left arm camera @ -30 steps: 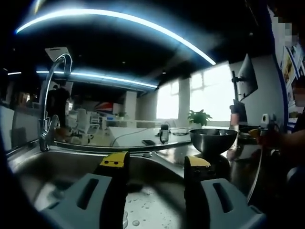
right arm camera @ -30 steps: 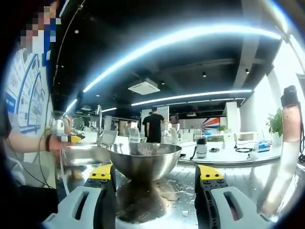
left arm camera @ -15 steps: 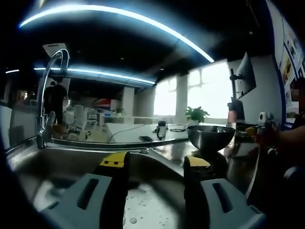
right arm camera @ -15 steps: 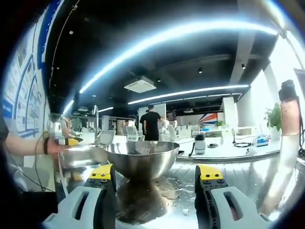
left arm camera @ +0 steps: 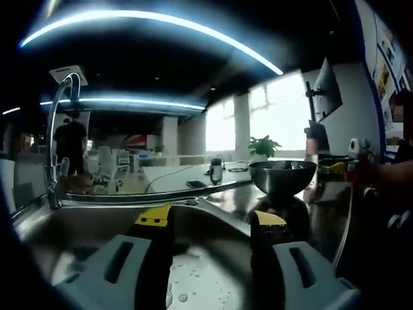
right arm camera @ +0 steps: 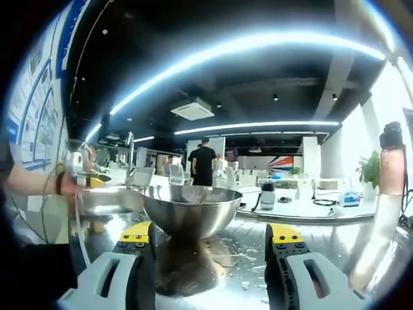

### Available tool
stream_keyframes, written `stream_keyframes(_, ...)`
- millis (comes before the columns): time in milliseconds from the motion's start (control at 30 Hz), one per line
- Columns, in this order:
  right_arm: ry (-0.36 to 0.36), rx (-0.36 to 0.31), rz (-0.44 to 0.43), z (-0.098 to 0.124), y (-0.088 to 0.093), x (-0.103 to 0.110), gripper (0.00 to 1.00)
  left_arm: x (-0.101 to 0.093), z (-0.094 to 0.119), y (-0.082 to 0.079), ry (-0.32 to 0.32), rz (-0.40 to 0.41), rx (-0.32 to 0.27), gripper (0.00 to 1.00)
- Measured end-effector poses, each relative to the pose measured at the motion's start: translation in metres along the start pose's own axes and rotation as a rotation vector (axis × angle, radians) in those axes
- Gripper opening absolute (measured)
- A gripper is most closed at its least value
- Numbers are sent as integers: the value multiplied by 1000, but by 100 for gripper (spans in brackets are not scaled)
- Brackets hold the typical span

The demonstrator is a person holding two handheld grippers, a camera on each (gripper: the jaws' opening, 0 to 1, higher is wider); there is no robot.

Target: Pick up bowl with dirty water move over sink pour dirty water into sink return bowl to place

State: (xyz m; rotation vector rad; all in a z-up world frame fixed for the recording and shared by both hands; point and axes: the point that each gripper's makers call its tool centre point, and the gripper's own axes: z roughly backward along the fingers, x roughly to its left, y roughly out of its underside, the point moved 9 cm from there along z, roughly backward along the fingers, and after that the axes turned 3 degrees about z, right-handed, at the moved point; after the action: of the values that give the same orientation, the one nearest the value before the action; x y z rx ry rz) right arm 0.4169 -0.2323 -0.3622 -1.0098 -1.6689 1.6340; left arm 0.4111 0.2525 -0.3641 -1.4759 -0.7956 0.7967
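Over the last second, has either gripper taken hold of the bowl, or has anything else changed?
No. Both grippers stay open and empty. The right gripper has tipped slightly, so the bowl's rim now shows from just above; the left gripper has drifted a little over the sink. The bowl itself still stands on the wet counter, untouched.

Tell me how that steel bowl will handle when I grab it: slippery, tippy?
The bowl looks like polished metal, so probably stiff but slick between the jaws. Its rounded body narrows toward the base, so it may rock if nudged. The counter looks wet, so it could slide easily.
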Motion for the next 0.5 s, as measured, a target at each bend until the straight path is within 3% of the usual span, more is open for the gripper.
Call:
stream_keyframes(133, -15, -12, -15, 1, 0, -2, 64, 7, -1, 0, 5, 24, -15, 43)
stream_keyframes(300, -13, -79, -30, 5, -4, 0, 65, 11, -1, 0, 2, 36, -11, 44)
stream_keyframes(367, -9, -86, -29, 3, -4, 0, 64, 14, -2, -2, -8, 103, -9, 46)
stream_keyframes(400, -10, -85, -30, 2, -4, 0, 63, 16, -3, -7, -8, 143, -38, 46)
stream_keyframes(500, -23, -69, -43, 2, -1, -2, 63, 20, -4, -11, -28, 147, -36, 46)
